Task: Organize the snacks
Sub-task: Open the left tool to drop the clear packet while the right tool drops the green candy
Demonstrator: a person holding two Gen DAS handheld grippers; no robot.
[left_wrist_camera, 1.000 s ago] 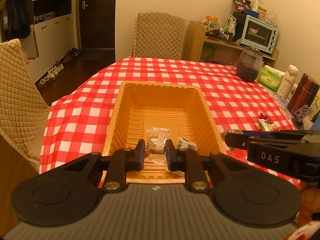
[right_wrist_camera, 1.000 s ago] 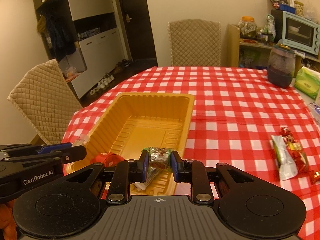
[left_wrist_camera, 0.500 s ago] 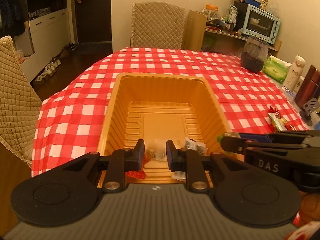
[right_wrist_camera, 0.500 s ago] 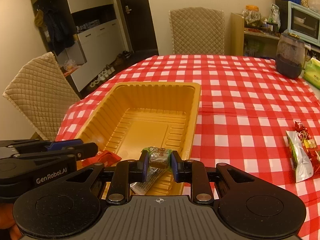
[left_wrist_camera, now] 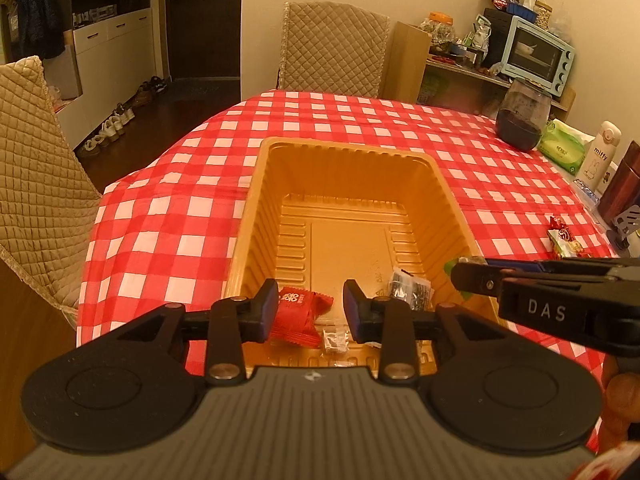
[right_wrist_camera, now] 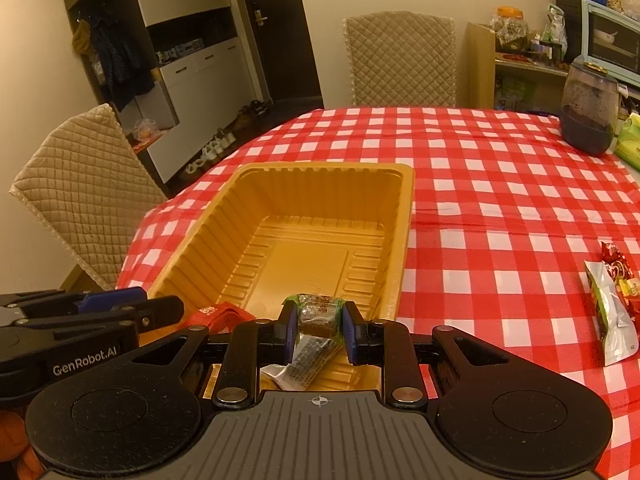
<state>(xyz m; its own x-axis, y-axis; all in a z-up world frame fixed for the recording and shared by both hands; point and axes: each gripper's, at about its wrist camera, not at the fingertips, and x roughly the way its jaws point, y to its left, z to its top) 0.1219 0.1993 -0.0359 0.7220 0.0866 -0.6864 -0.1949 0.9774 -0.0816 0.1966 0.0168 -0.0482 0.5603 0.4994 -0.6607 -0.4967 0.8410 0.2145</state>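
A yellow plastic tray (left_wrist_camera: 344, 148) (right_wrist_camera: 320, 168) sits on the red-checked tablecloth. My left gripper (left_wrist_camera: 311, 312) hangs over its near end, jaws opening, nothing pressed between the pads. Below it on the tray floor lie a small clear-wrapped snack (left_wrist_camera: 334, 338), a red packet (left_wrist_camera: 300, 310) (right_wrist_camera: 220, 314) and a dark clear packet (left_wrist_camera: 408, 290) (right_wrist_camera: 308, 360). My right gripper (right_wrist_camera: 318, 328) is beside it over the same end, shut on a green-and-brown wrapped snack (right_wrist_camera: 318, 312). Both grippers show in each other's view: the right gripper (left_wrist_camera: 476, 280), the left gripper (right_wrist_camera: 156, 308).
More snack packets (right_wrist_camera: 610, 312) (left_wrist_camera: 564, 240) lie on the cloth to the right. A dark jar (left_wrist_camera: 520, 120), green tissue pack (left_wrist_camera: 560, 152), white bottle (left_wrist_camera: 600, 156) and brown flask (left_wrist_camera: 620, 184) line the right edge. Quilted chairs (left_wrist_camera: 332, 48) (right_wrist_camera: 80, 188) stand at the far side and left.
My left jaws have parted and the clear-wrapped snack they held now lies in the tray. Both grippers sank a little toward the tray. The right one still grips its snack.
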